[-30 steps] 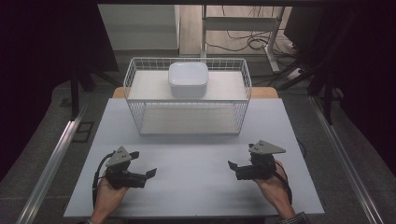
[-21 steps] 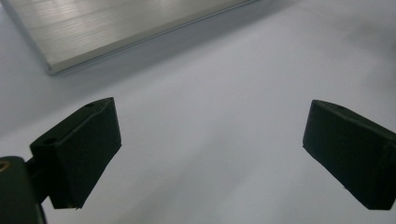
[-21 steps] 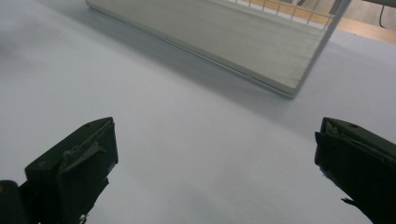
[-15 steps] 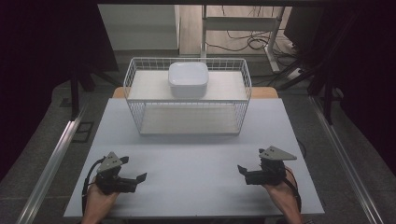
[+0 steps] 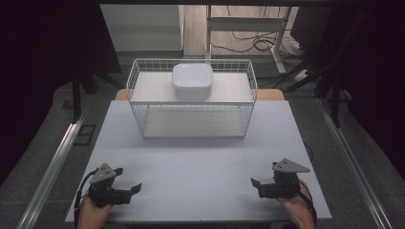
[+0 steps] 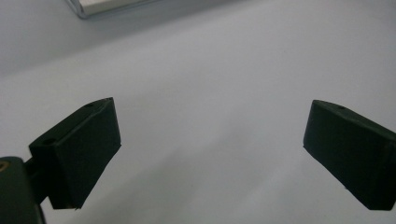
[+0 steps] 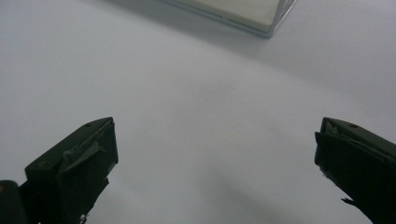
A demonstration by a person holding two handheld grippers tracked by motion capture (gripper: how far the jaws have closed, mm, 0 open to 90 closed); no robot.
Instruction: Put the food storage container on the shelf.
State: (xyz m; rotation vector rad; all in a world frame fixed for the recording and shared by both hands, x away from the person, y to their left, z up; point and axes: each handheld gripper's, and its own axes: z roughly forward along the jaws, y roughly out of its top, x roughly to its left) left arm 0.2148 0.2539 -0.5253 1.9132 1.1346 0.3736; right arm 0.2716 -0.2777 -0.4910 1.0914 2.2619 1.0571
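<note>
High view shows you a white wire basket (image 5: 191, 102) standing at the far middle of the counter (image 5: 200, 157). A white square bowl (image 5: 192, 81) sits upside down on the upper shelf of this basket, near its middle; the lower level under the shelf holds nothing that I can see. Between the basket and your hands the counter is bare, so nothing stands in the way.

Your left gripper (image 5: 133, 189) rests at the near left corner of the counter, and your right gripper (image 5: 255, 183) at the near right corner, both well apart from the basket. In the left gripper view, the left gripper (image 6: 210, 154) has its jaws spread wide with only bare counter between them, and a basket corner (image 6: 100, 5) is at the top edge. In the right gripper view, the right gripper (image 7: 215, 168) is also wide apart and holds nothing.

Compared with a second ago, you have drawn both hands back toward you and outward to the corners. The basket and the bowl have not moved.
</note>
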